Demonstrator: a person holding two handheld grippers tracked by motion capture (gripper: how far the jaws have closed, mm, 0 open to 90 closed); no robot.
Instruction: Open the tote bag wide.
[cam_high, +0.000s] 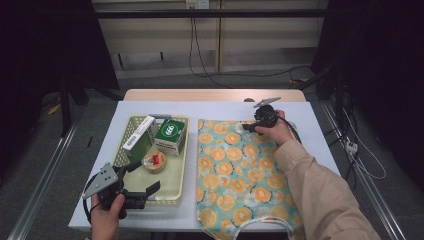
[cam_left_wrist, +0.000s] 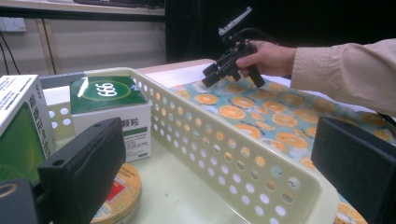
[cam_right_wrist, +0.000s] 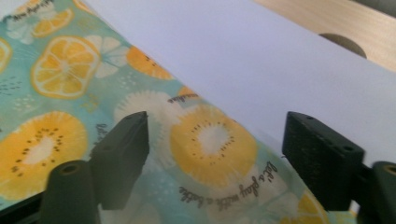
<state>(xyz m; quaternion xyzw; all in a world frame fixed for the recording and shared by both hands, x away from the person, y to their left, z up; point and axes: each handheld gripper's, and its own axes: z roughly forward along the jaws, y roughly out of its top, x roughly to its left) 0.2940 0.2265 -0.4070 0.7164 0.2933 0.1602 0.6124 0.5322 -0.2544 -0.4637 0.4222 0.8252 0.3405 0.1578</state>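
Closest to me, the left gripper (cam_high: 145, 181) is hovering at the near edge of the pale perforated plastic basket (cam_high: 175, 192), its matte black jaws standing wide apart with nothing between them; one blocky jaw is reaching over the basket's floor and the other is sitting outside the rim. Inside the basket a round, flat tin (cam_high: 154, 162) with a red label is lying on the smooth bottom, and behind it a green-topped carton (cam_high: 170, 135) and a long white-and-green box (cam_high: 138, 136) are standing side by side. Just beside the basket, a soft fabric pouch (cam_high: 230, 175) printed with orange slices on teal is lying flat on the white table cover (cam_high: 310, 130), a clear tube curling at its near end. At the pouch's far edge, the right gripper (cam_high: 245, 128) is pointing down at the cloth, its jaws parted and straddling a printed orange slice near the hem, pressing on nothing. Beyond that, bare wood of the table (cam_high: 215, 95) is showing.
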